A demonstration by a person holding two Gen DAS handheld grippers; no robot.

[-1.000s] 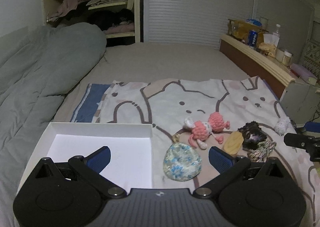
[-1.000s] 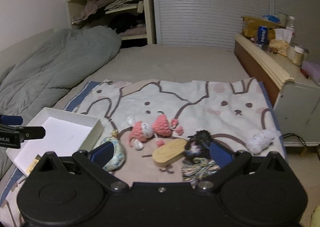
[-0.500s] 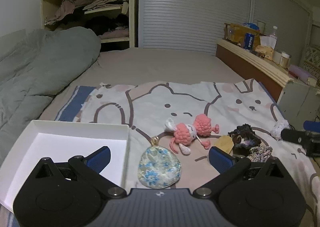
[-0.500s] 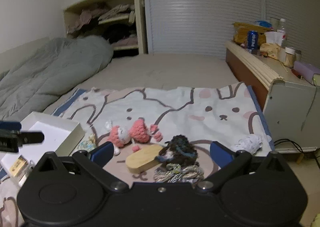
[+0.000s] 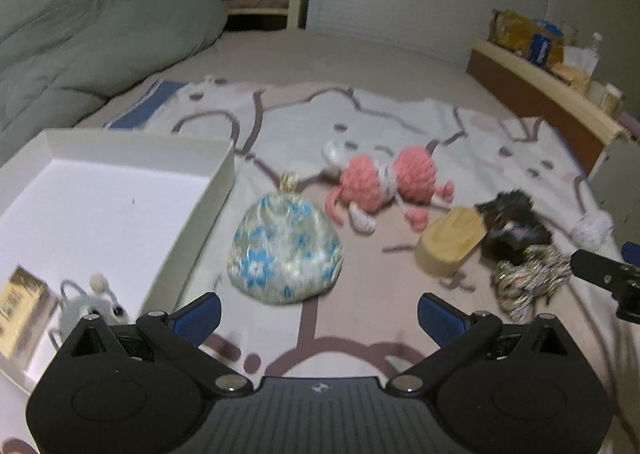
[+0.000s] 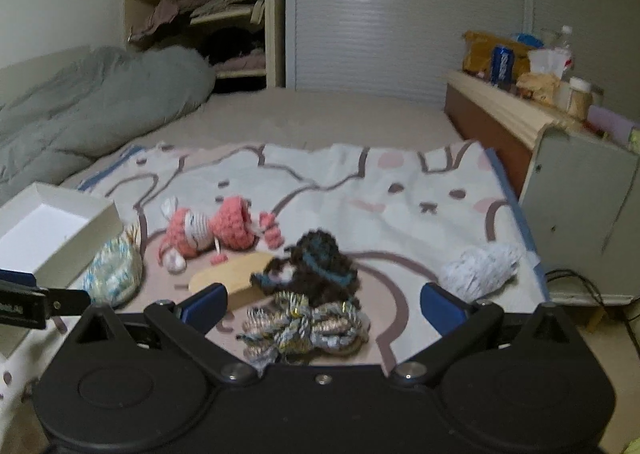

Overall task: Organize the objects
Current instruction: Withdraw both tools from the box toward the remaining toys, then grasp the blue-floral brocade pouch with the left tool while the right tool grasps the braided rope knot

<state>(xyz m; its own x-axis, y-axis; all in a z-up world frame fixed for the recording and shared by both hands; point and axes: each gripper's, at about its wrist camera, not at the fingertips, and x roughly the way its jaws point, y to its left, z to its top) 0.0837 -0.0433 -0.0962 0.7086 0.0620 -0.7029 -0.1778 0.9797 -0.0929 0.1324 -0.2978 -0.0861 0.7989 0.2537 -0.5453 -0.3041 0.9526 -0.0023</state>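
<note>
Crochet yarn doll, smooth wood block, shiny fabric pouch

Bed with beige sheet; grey duvet heaped at left. Cartoon-print blanket spread across it, carrying white box, floral pouch, pink crochet doll, wooden block, dark yarn toy, braided cord bundle, white pompom
</note>
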